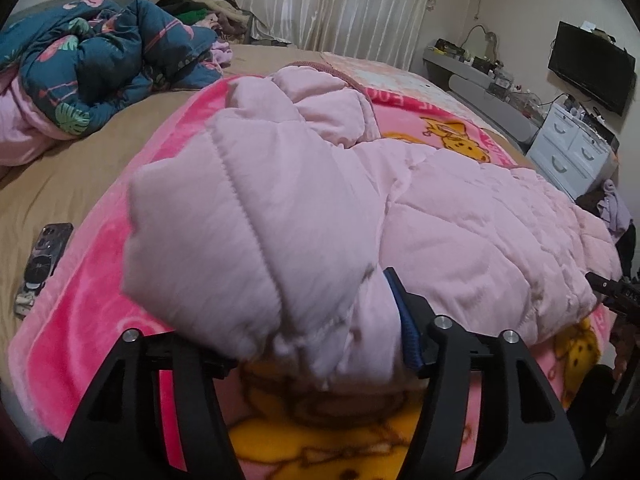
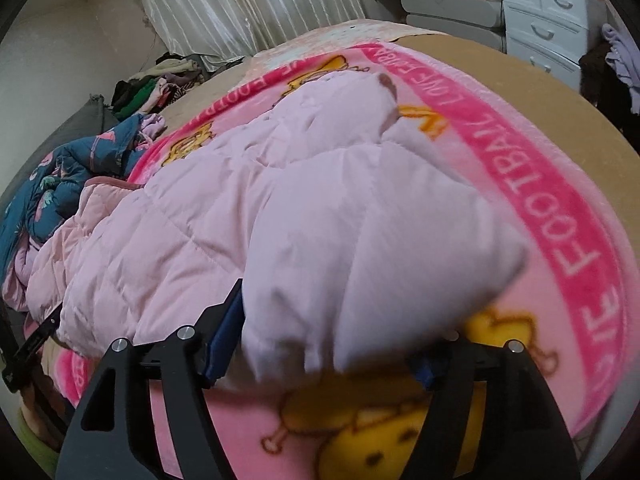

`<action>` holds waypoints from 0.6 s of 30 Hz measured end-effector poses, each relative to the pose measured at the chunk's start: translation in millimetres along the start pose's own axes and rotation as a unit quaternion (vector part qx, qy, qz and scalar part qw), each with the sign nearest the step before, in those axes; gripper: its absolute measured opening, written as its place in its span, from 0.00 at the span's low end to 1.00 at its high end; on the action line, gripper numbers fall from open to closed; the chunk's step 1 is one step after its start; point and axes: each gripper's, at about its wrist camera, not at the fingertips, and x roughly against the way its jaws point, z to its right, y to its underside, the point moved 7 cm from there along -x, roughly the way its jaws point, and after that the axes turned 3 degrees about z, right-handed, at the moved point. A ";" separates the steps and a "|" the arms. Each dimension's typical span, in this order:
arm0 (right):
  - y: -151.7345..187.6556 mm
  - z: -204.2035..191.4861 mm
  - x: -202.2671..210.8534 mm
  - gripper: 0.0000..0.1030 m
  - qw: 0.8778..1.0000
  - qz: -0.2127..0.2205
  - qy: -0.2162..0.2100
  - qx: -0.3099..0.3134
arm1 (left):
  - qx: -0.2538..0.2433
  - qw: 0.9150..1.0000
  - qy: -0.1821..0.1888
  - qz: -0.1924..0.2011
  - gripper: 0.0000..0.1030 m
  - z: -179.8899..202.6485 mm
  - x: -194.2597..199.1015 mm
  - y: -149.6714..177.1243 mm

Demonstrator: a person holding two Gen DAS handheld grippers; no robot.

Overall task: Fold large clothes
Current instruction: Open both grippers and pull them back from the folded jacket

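The pink padded jacket [image 1: 304, 216] draped over both grippers. It hid the left gripper [image 1: 320, 344] and right gripper [image 2: 324, 344] finger tips, so their grip couldn't be told, though both sets of fingers stood wide apart.

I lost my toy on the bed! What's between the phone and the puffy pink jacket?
No toy shows there. In the left wrist view, only the bright pink cartoon blanket lies between the phone and the pink jacket.
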 end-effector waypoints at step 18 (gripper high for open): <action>-8.3 -14.7 61.9 0.81 0.993 0.080 0.031 0.077 | -0.050 0.998 -0.003 0.028 0.67 21.7 66.2 -14.0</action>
